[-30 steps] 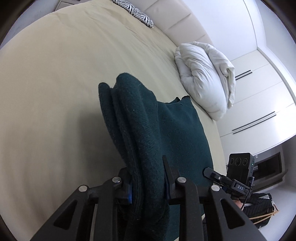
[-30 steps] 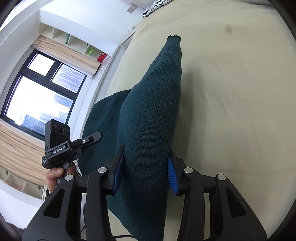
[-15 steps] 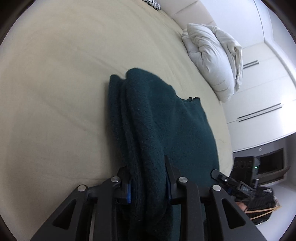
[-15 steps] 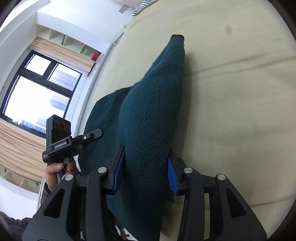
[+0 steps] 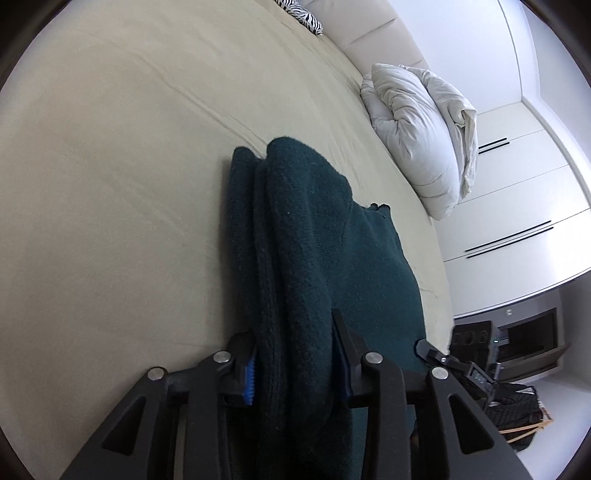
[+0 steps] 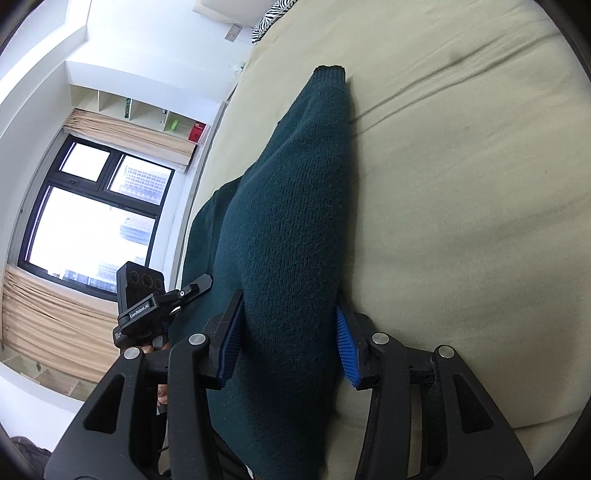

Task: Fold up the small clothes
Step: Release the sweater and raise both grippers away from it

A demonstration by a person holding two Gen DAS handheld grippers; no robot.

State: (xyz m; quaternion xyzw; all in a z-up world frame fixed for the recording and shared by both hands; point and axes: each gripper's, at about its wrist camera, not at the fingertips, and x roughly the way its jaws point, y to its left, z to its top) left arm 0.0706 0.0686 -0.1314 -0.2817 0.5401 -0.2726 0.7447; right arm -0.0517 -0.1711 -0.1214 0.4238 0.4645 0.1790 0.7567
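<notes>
Dark green knit sweater [image 5: 314, 258] lies on our beige bed [image 5: 110, 184]; both our left gripper [image 5: 295, 354] and right gripper [image 6: 288, 332] have jaws opening around its folds.

Daylight floods from an overexposed window [image 6: 92, 221], casting soft shadows across the bed [image 6: 461, 184]; fisheye distortion bends edges inside dark corner vignettes

Dark teal knit sweater [image 5: 325, 258], beige sheet [image 5: 110, 166], white duvet [image 5: 417, 122], zebra-striped pillow [image 5: 299, 11], black grippers had blue ribbed pads [image 6: 347, 343], tan curtains [image 6: 51, 314], white wardrobe [image 5: 517, 206], black window frame [image 6: 88, 206]
</notes>
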